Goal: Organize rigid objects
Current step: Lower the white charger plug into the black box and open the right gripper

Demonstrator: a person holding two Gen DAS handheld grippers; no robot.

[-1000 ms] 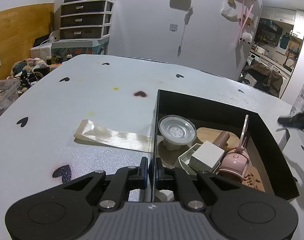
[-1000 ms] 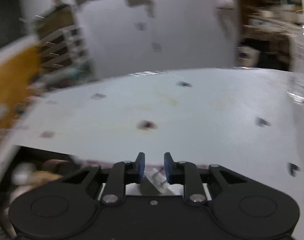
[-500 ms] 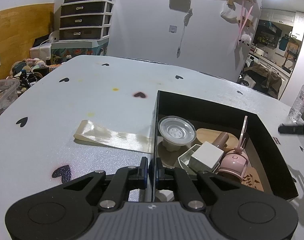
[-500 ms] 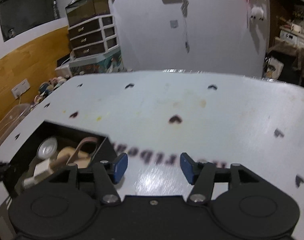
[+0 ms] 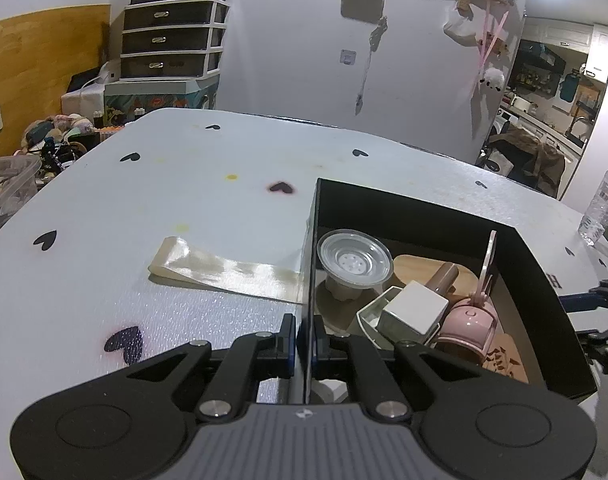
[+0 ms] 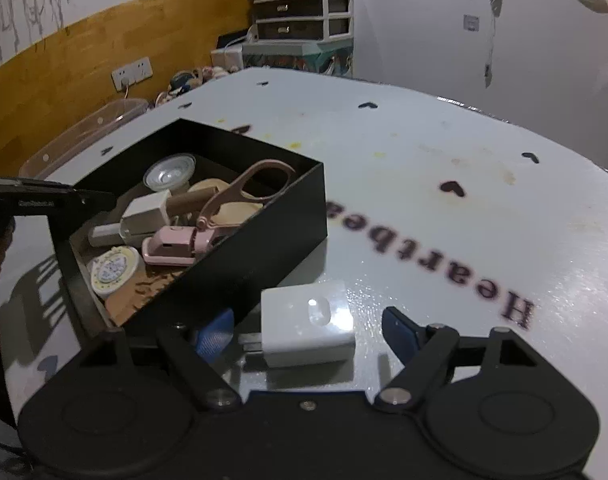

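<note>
1. Right wrist view: the right claw [image 6: 308, 330] has its jaws opening, and a white charger [image 6: 307, 328] lies on the counter [image 6: 464, 160] between them. Neither blue pad touches it; there is a gap on each side.

2. The charger sits dead ahead of this claw, low in the view, just beside the near wall of the black box [image 6: 264, 240]. Its metal prongs point left, toward the left pad and the box, so its long axis runs roughly across the jaws, from finger to finger.

3. That is the relation the next move likely turns on: closing along this axis would press one pad on the prongs. Whether the span suffices I cannot tell.

4. Left wrist view: the left claw [image 5: 303, 338] is closed on the thin left wall of the box [image 5: 309, 280], pinching it and steadying the box. It is busy, and the charger does not show in this view.

5. The right claw is therefore the nearer and the only free one; its tips show at the right edge of the left view, beyond the box's far side.

6. Inside the box lie a strainer-like cup [image 5: 354, 258], a pink gadget [image 6: 172, 246], scissors [image 6: 244, 188] and a round tin [image 6: 114, 270]; the charger probably goes in there, up and left over the wall.
</note>
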